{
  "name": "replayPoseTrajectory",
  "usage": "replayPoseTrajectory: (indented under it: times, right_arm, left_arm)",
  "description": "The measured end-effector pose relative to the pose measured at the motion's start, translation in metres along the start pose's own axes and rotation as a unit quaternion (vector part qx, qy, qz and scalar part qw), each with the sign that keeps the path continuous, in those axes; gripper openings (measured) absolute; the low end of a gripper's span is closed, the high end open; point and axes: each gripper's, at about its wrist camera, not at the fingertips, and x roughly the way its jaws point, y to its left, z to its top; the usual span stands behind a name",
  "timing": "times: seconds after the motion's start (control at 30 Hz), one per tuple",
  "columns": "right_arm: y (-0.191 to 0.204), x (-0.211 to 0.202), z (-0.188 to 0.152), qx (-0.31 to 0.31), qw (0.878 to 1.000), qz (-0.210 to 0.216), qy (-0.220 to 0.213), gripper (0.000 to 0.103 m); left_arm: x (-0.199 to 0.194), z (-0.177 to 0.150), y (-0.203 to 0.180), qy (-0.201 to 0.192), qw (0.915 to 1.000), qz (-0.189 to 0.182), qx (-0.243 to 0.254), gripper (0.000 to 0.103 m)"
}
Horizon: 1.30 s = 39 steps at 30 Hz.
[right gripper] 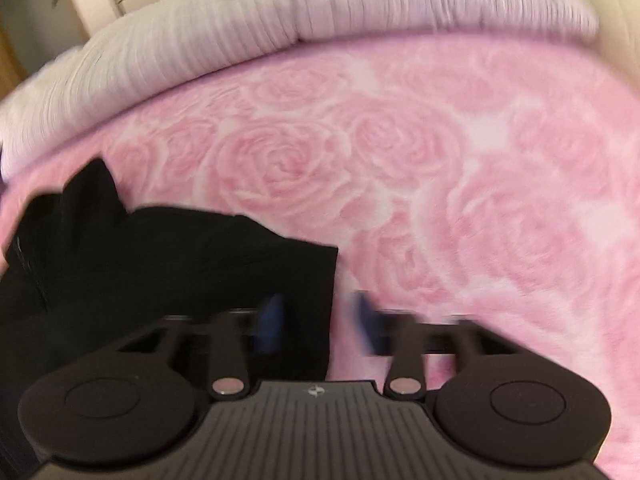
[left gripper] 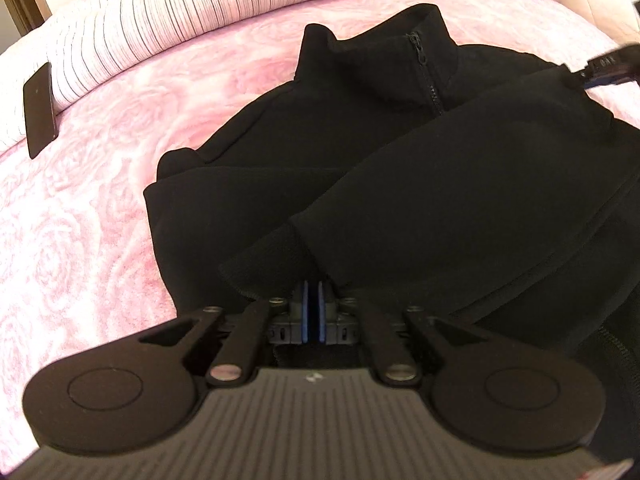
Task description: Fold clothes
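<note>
A black zip-neck fleece jacket (left gripper: 360, 128) lies on a pink rose-patterned blanket (left gripper: 100, 184), collar at the far end. One sleeve (left gripper: 420, 200) is folded across the body toward me. My left gripper (left gripper: 314, 292) is shut on that sleeve's cuff. My right gripper (right gripper: 318, 320) is open and blurred, straddling the jacket's right edge (right gripper: 200, 272), with one blue pad over the fabric and one over the blanket. The right gripper also shows in the left wrist view (left gripper: 604, 66) at the jacket's far right shoulder.
A white ribbed pillow (left gripper: 240, 4) runs along the far side of the bed. A dark flat rectangular object (left gripper: 40, 110) lies against it at the left. Pink blanket (right gripper: 480, 184) stretches to the right of the jacket.
</note>
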Motion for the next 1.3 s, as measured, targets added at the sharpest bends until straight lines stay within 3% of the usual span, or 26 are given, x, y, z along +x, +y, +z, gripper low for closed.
replayPoseTrajectory:
  times: [0.07,0.23,0.37,0.53,0.7,0.8,0.97,1.1,1.3]
  right_arm:
    - [0.005,0.005,0.015,-0.032,0.999,0.010,-0.008,0.006]
    - [0.012,0.007,0.022,-0.071,0.997,-0.003,-0.019,0.007]
    - [0.009,-0.026,-0.003,-0.059,0.997,-0.018,-0.044,0.024]
    - [0.023,-0.068,-0.062,-0.071,0.997,0.008,-0.023,0.024]
    - [0.018,-0.078,-0.113,-0.082,0.997,0.000,0.009,0.023]
    - [0.027,-0.087,-0.118,-0.122,0.992,-0.013,0.011,0.023]
    - [0.037,-0.107,-0.123,-0.124,0.992,-0.017,0.017,0.025]
    - [0.034,-0.112,-0.141,-0.103,0.993,-0.014,0.063,0.026]
    - [0.046,-0.152,-0.165,-0.120,0.990,0.002,0.071,0.041]
  left_arm:
    - [0.000,-0.001,-0.001,-0.004,1.0000,0.003,0.000,0.003]
    - [0.000,-0.003,-0.004,-0.008,0.9999,0.008,-0.002,0.002]
    - [-0.003,-0.002,-0.002,0.000,1.0000,0.004,0.001,0.002]
    - [-0.001,0.001,-0.003,0.008,0.9999,0.004,0.009,0.002]
    - [0.002,0.001,-0.006,0.006,0.9998,0.009,0.015,0.002]
    - [-0.003,0.001,-0.006,0.006,0.9998,0.012,0.015,0.002]
    - [-0.035,-0.006,-0.017,-0.007,0.9996,0.020,0.020,0.004]
    - [-0.042,-0.028,-0.028,0.044,0.9985,0.009,0.030,0.007]
    - [-0.084,-0.062,-0.044,0.060,0.9979,0.013,0.020,0.021]
